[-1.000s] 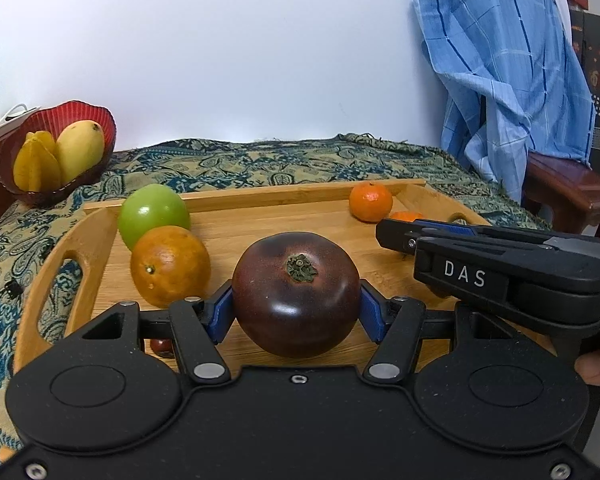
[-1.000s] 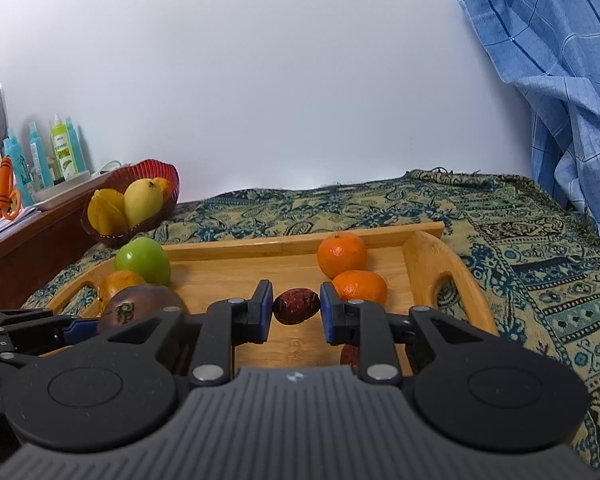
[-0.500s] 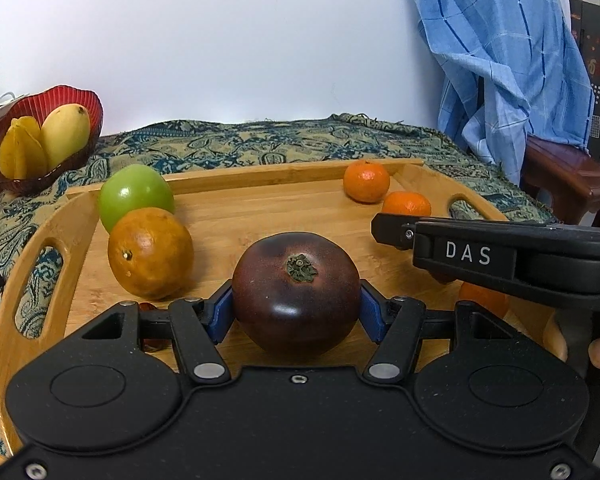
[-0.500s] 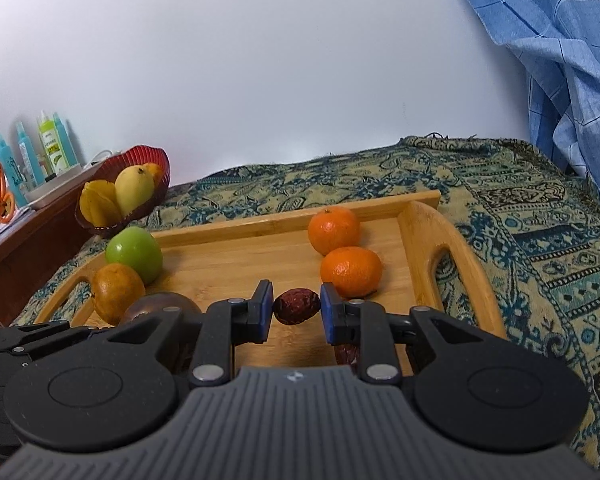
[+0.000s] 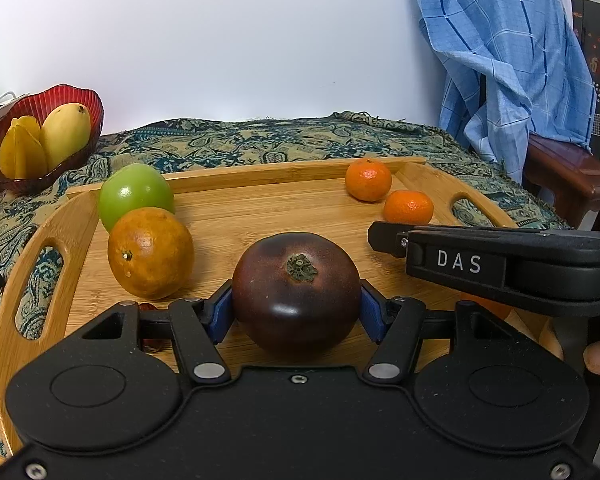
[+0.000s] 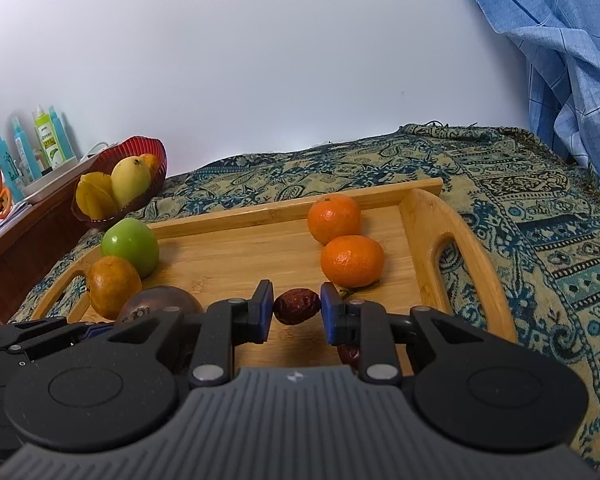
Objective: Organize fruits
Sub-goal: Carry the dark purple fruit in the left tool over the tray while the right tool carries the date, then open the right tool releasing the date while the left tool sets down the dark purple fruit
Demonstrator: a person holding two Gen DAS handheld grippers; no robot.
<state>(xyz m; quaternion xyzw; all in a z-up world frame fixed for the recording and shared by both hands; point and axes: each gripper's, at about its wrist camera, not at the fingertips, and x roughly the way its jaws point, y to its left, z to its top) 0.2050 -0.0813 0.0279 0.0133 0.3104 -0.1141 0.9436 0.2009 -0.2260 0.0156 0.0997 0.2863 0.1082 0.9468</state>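
Two grips: left gripper [image 5: 296,314] clamps a glossy dark tomato [image 5: 296,290] (round), right gripper [image 6: 296,314] a wrinkled date [image 6: 297,306]

Tray [image 5: 228,216] middle bare; green apple [image 5: 135,196], mandarins [image 6: 334,219] flank sides (handles open).

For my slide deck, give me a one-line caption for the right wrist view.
Right gripper holding a red date above a wooden tray of tangerines.
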